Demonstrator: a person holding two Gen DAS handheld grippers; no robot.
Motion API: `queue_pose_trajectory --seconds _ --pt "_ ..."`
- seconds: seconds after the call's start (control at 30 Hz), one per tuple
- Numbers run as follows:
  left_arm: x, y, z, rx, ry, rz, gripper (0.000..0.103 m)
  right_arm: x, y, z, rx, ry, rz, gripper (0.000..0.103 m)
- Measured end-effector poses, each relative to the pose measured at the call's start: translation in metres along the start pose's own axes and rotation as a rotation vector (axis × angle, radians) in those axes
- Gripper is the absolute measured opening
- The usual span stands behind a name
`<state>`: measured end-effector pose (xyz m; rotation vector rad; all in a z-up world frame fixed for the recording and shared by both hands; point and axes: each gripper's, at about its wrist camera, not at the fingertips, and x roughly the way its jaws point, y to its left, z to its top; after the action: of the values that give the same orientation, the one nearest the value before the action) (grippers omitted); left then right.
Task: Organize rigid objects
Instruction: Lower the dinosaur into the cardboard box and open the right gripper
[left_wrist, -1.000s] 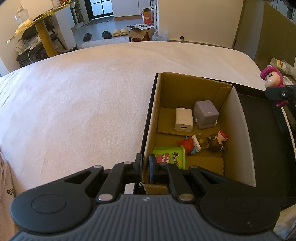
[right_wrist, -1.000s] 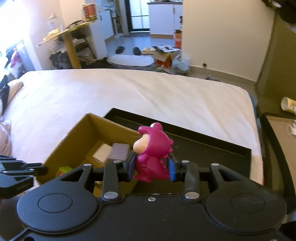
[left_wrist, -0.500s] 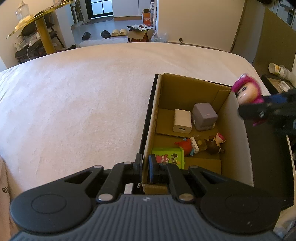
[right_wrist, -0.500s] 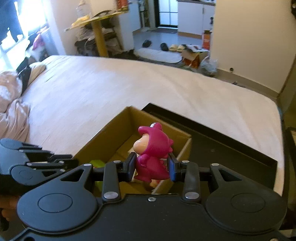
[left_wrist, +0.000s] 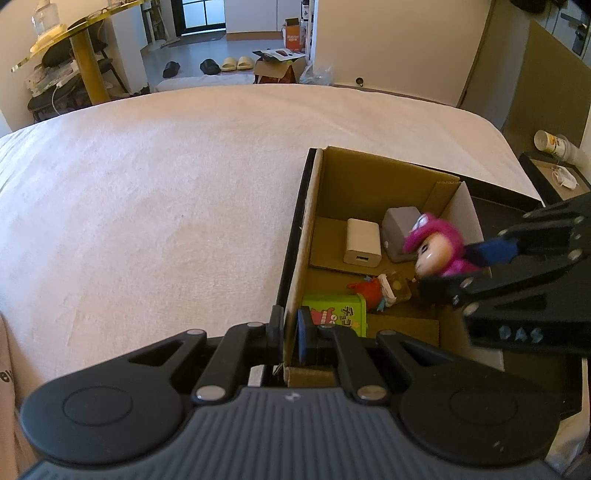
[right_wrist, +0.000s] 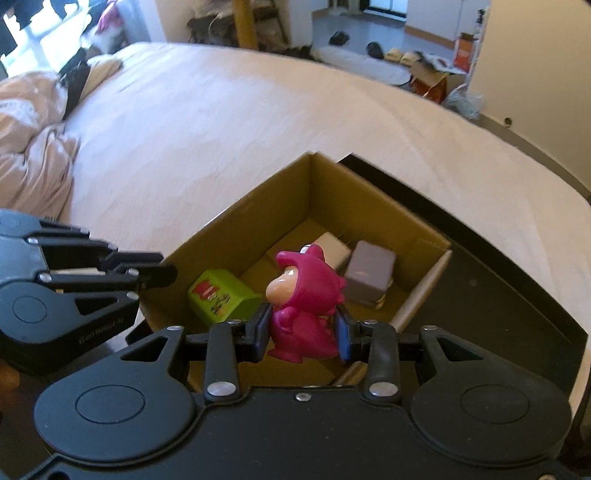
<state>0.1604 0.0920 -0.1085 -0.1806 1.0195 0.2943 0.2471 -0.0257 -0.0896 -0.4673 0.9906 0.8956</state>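
Pink dinosaur figure (right_wrist: 304, 312) hangs over the cardboard box (right_wrist: 229, 229) on the bed, pinched at the body by the right claw (right_wrist: 302, 334), narrowly parted around it. Drop-off step, by the look of it: next comes lowering into a free spot beside the green tin (right_wrist: 221, 297), then letting go. Left claw (left_wrist: 290, 338) is clamped on the box's near wall, steadying it.

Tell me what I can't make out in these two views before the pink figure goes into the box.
- Small figures on the box floor: left wrist view, partly behind the right gripper; right wrist view, hidden by the pink figure.
- Pink figure's face: blurred in the left wrist view.
- Cardboard box near wall: behind the right gripper's body.
- Green box print: too small.
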Motion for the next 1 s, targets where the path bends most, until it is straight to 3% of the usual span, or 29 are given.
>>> queue_pose_trajectory --seconds 0.4,0.8,1.0 --pt "0.002 0.006 0.001 -0.011 0.003 -0.015 0.007 0.026 0.018 0.004 -0.090 0.131 0.003 0.036" --pt "0.003 0.009 0.000 -0.007 0.001 -0.021 0.007 0.047 0.020 0.009 -0.066 0.234 -0.020 0.036" --pt "0.004 0.010 -0.001 -0.004 0.001 -0.021 0.007 0.052 0.018 0.006 -0.054 0.229 -0.031 0.037"
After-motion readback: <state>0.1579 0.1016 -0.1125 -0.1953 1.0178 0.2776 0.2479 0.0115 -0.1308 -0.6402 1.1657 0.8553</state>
